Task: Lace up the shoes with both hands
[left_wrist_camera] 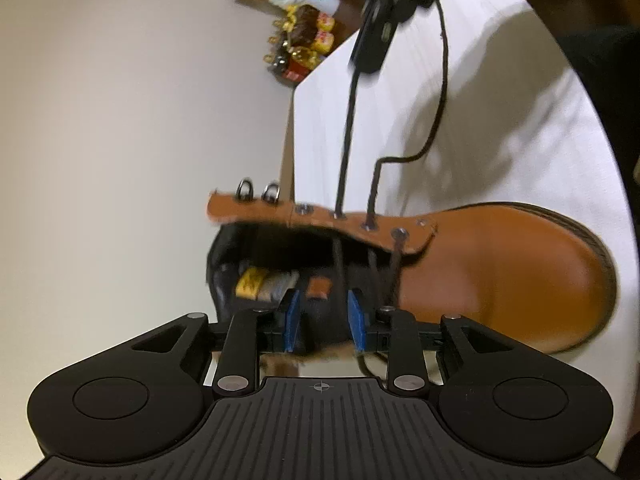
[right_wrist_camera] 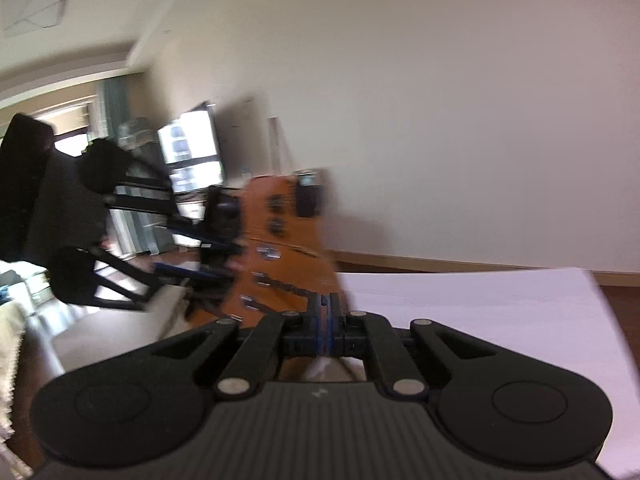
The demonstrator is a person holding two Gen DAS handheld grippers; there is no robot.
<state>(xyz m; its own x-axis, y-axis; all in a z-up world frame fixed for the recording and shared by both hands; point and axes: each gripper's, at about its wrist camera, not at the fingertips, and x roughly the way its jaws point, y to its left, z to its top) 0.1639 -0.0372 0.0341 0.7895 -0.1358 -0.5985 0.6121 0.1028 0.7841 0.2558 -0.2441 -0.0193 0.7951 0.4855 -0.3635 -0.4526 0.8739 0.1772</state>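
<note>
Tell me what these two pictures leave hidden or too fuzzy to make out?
- Left wrist view: the boot's near eyelet flap, hidden behind the left gripper.
- Left wrist view: whether the right gripper pinches the lace; blurred and partly cut off by the top edge.
- Right wrist view: the lace, lost in motion blur.
- Left wrist view: the bottles' labels, too small.

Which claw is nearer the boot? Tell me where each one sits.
Left. The left claw is open right at the boot, its pads either side of the tongue. The right claw is shut and off to the boot's side, holding a lace taut from an eyelet.
</note>
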